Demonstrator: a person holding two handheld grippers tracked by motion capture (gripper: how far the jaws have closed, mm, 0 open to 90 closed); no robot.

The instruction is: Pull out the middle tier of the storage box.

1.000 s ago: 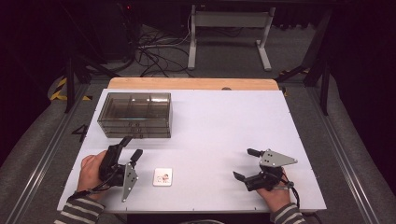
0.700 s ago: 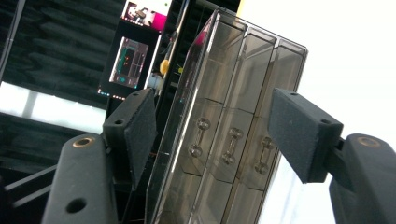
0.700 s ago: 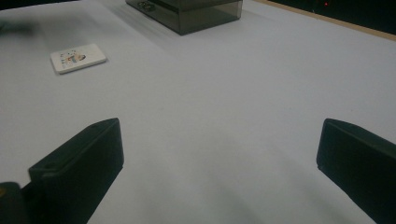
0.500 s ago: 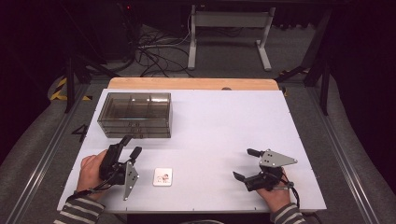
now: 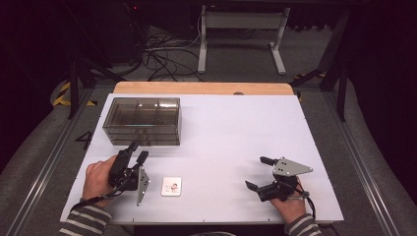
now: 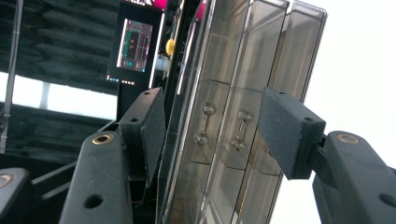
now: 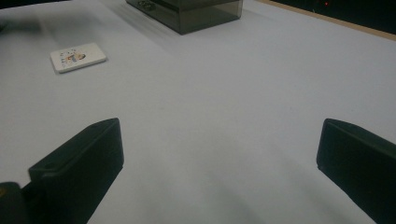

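Left hand-held gripper, jaws spread and just closing, faces the drawer box at its 12 o'clock, empty. Right hand-held gripper spread. The box looks rigid, slick, light plastic; grip a drawer knob.

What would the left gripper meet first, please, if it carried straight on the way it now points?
Most likely the front of the smoky drawer box, near its small knobs; the left gripper has just been closing with nothing between its jaws.
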